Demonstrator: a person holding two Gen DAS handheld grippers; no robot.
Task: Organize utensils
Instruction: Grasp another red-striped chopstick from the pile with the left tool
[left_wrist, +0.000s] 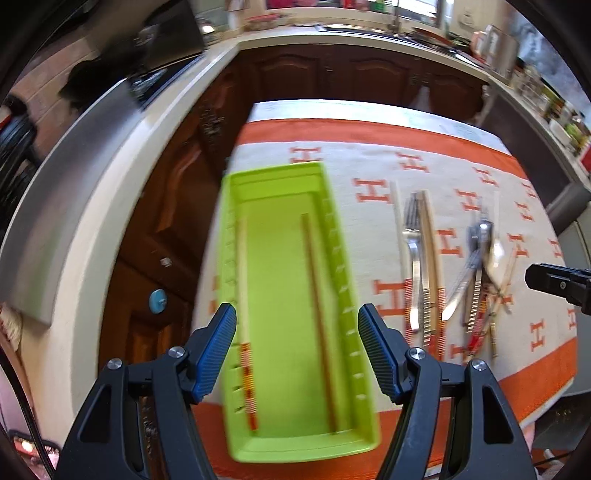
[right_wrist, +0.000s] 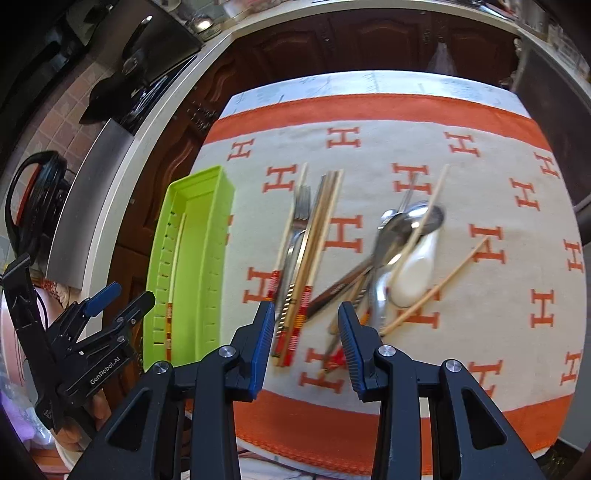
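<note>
Green tray with two chopsticks at worktop's left edge, left hand-held gripper apart, right hand-held gripper apart, both empty, cutlery pile mid-worktop.

A home kitchen. A pale counter runs around dark wooden cabinet doors with carved panels; a tap stands over a sink at the far side, and jars and packets crowd the counter on the right. A cloth-covered worktop carries cutlery and chopsticks beside a green tray at its left edge.
</note>
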